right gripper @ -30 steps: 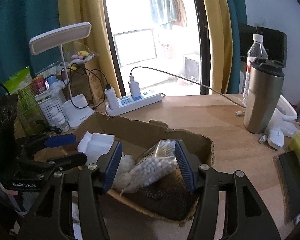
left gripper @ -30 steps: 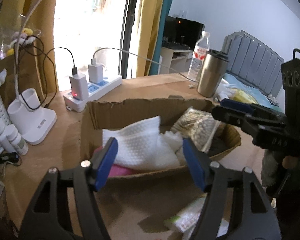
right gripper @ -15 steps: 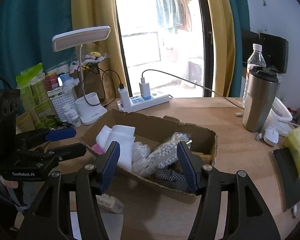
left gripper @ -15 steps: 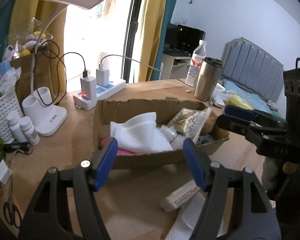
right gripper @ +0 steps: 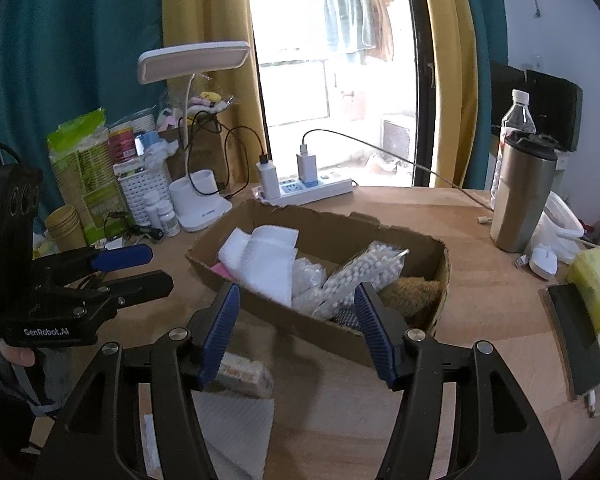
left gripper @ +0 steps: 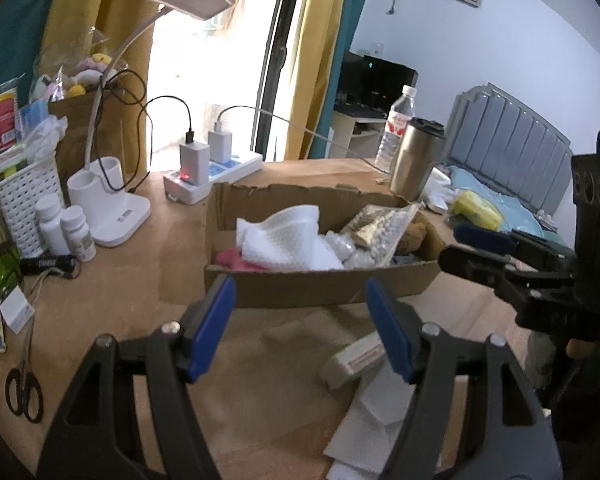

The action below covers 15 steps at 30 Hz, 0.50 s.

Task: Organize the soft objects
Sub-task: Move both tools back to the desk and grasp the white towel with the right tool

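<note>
A cardboard box [left gripper: 316, 286] [right gripper: 384, 232] sits mid-desk. It holds a white textured cloth [left gripper: 288, 236] [right gripper: 266, 262], a pink item [left gripper: 232, 260], bubble wrap [right gripper: 308, 282], a bag of cotton swabs [left gripper: 380, 228] [right gripper: 364, 276] and a brown fuzzy thing [right gripper: 410, 292]. My left gripper [left gripper: 300, 328] is open and empty, held back from the box's near wall. My right gripper [right gripper: 298, 328] is open and empty, also short of the box. Each gripper shows in the other's view, the right [left gripper: 480, 248] and the left [right gripper: 128, 268].
A small tissue pack [left gripper: 354, 362] [right gripper: 244, 374] and white sheets [left gripper: 376, 420] lie in front of the box. A steel tumbler [right gripper: 520, 196], water bottle [right gripper: 514, 120], power strip [right gripper: 308, 190], lamp base [left gripper: 108, 212], white basket [left gripper: 20, 200], pill bottles [left gripper: 66, 232], scissors [left gripper: 22, 390] and a phone [right gripper: 576, 340] surround it.
Both grippers have pulled back and up from over the box. The box now looks smaller and farther, and the tissue pack and white sheets in front of it have come into view.
</note>
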Tool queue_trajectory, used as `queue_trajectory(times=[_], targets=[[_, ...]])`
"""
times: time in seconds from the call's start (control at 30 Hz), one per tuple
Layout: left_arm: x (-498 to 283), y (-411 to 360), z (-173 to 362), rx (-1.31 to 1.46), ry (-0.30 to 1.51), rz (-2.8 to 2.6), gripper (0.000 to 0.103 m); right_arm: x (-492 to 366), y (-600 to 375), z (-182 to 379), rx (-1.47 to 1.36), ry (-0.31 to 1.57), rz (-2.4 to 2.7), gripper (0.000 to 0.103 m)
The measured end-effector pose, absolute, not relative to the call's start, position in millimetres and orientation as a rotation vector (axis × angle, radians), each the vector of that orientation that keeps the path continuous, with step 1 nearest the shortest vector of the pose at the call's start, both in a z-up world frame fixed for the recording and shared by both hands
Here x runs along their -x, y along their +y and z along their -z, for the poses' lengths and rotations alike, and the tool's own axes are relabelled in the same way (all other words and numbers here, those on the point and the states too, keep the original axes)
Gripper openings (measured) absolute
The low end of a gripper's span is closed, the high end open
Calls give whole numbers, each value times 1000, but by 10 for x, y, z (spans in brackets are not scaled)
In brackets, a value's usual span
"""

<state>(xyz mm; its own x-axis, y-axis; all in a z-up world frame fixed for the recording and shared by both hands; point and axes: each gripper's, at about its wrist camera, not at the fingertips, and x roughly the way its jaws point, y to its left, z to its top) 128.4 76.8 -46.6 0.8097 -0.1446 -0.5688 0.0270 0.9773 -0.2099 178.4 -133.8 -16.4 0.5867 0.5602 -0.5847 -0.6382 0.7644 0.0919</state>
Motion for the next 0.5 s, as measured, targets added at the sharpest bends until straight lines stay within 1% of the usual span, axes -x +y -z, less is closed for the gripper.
queue_trajectory(times=[0.07, 0.17, 0.5], targets=[[-1243, 774, 483, 200, 625, 88, 70, -1737, -1321, 193, 143, 644, -706, 64], [-1201, 776, 514, 204, 630, 82, 70, -1664, -1276, 267, 175, 668, -719, 70], [-1044, 756, 651, 210, 670, 49, 70, -1424, -1166, 549, 249, 763, -792, 72]])
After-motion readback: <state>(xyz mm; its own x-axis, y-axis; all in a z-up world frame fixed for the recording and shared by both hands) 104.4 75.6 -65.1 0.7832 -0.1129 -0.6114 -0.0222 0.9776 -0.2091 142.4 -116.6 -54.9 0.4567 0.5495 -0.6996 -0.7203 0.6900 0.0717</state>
